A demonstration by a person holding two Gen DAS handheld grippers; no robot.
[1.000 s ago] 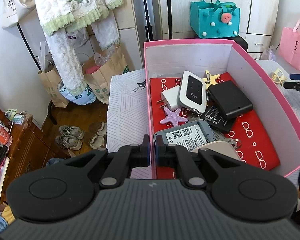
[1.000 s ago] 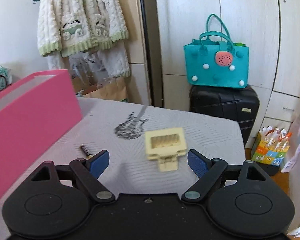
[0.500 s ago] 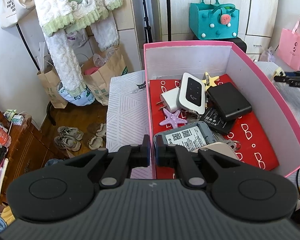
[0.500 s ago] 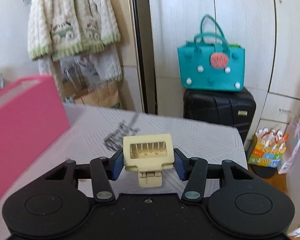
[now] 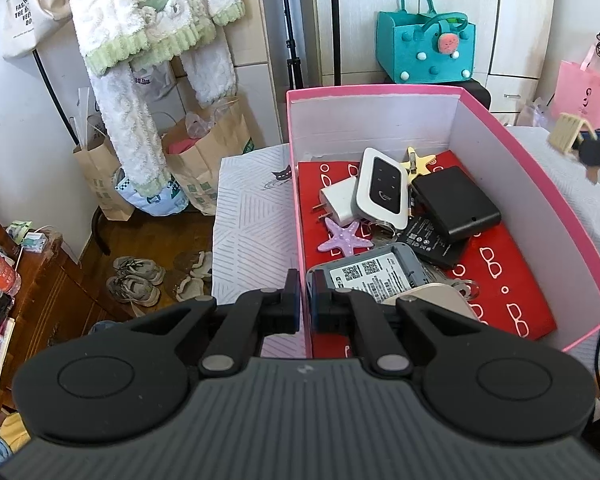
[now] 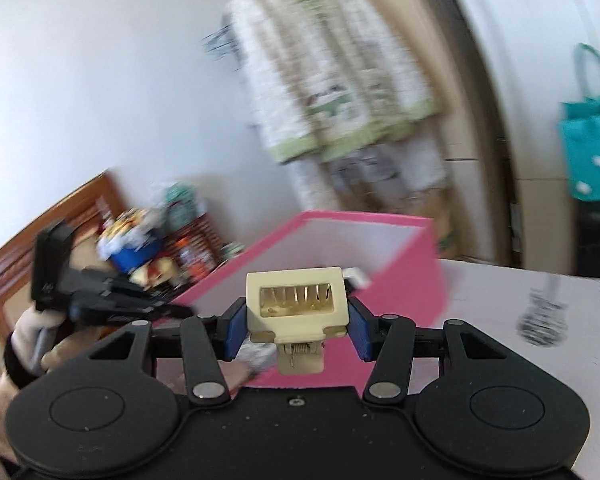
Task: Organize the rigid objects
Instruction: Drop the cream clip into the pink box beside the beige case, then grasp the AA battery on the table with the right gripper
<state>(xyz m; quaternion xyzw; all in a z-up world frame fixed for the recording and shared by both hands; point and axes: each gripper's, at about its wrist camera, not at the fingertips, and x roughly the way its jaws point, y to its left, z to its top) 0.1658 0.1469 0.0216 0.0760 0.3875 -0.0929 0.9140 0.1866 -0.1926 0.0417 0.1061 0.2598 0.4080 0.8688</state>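
My right gripper [image 6: 297,330] is shut on a cream plastic hair clip [image 6: 296,306] and holds it in the air, facing the pink box [image 6: 404,268]. In the left wrist view the clip [image 5: 567,135] hangs beyond the right wall of the pink box [image 5: 540,200]. My left gripper [image 5: 304,306] is shut on the box's near-left wall. The box holds a white pocket router [image 5: 382,186], a white charger [image 5: 338,200], a black case [image 5: 456,204], a purple starfish [image 5: 346,238], a yellow starfish [image 5: 418,160] and a grey drive [image 5: 370,272].
The box stands on a grey patterned bedspread [image 5: 248,216]. A teal felt bag [image 5: 426,50] sits on a black suitcase behind. A pink bag [image 5: 586,92] is at the right. Paper bags [image 5: 208,156] and shoes [image 5: 136,280] lie on the floor at the left.
My right gripper closed on the cream clip, lifted it off the bedspread and swung left toward the pink box. My left gripper stayed shut on the box wall.
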